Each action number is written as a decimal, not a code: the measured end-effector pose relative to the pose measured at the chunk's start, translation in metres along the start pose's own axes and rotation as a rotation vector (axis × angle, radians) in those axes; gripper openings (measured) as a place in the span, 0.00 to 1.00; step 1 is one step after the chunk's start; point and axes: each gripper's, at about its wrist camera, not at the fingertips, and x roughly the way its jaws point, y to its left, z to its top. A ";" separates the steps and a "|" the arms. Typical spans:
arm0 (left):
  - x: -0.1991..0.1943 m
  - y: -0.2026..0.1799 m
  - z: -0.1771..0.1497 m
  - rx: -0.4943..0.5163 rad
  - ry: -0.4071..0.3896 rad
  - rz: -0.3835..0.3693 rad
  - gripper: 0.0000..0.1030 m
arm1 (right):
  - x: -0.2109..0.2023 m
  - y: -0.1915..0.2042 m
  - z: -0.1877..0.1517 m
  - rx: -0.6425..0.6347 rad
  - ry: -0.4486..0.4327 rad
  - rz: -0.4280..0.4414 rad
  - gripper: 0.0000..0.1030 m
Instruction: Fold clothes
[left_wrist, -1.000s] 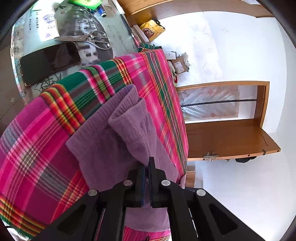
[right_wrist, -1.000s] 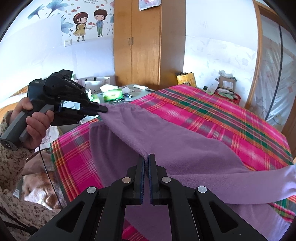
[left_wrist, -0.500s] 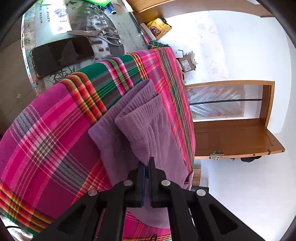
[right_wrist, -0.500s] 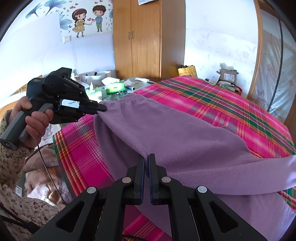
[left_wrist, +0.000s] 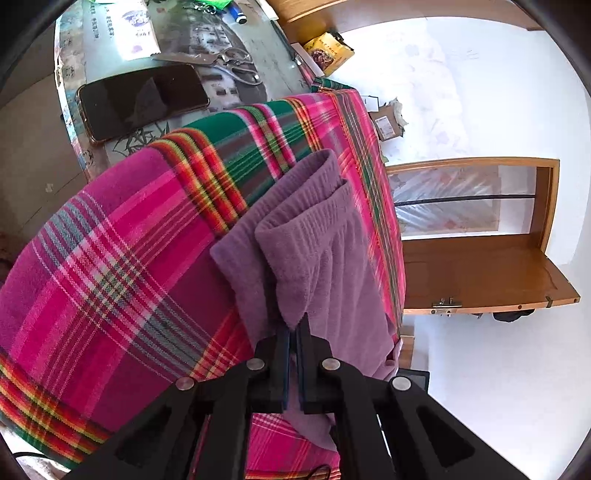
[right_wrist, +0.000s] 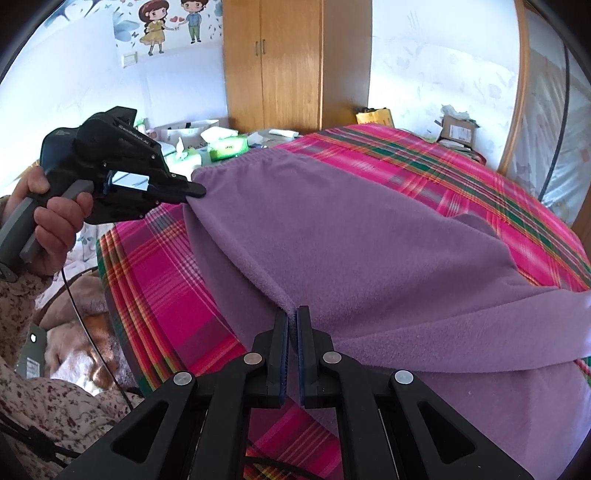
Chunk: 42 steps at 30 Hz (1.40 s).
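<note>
Purple fleece garment (right_wrist: 369, 236) cut off rightward, pinched edges hidden between hand-held grippers' jaws

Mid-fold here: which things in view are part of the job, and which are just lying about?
Part of the job:
- purple garment
- left tongs, shut on its waistband end
- right tongs, shut on its near edge
- plaid sheet under it

Lying about:
- phone
- scissors
- tissue pack
- cardboard box
</note>
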 end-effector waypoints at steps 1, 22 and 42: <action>0.001 0.002 0.000 -0.004 0.001 0.002 0.03 | 0.002 0.001 -0.001 -0.004 0.006 -0.004 0.04; 0.005 0.008 0.001 -0.010 0.017 0.022 0.03 | 0.006 0.006 -0.009 -0.019 0.017 -0.014 0.05; -0.029 -0.046 -0.014 0.193 -0.069 0.101 0.03 | -0.015 -0.016 -0.009 0.075 -0.049 0.051 0.15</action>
